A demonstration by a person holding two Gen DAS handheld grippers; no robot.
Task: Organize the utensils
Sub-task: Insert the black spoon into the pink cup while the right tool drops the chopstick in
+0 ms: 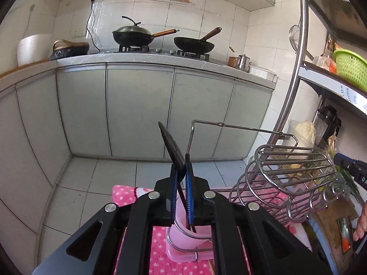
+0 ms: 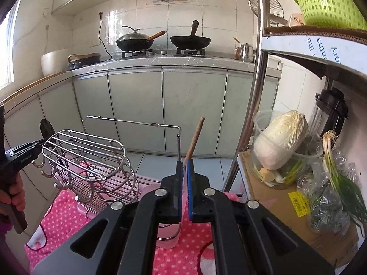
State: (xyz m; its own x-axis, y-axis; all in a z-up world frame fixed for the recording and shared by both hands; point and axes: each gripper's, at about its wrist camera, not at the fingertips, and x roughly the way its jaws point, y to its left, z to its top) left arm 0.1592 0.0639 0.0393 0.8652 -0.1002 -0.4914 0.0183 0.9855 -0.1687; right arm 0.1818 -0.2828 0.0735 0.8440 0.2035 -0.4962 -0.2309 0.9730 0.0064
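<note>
My left gripper is shut on a black spatula, blade up, its thin handle reaching down into the pink cup in a wire ring below. My right gripper is shut on a wooden-handled utensil, handle tilted up and right, a pale blade between the pads, above a pink cup. The metal wire utensil rack with hooks stands on a pink dotted towel. It also shows in the left wrist view. The left gripper with the spatula shows at the left edge.
A metal shelf post rises right of the rack. The shelf holds a jar with cabbage, scallions, a blender and a green basket. Grey cabinets with two woks stand across the tiled floor.
</note>
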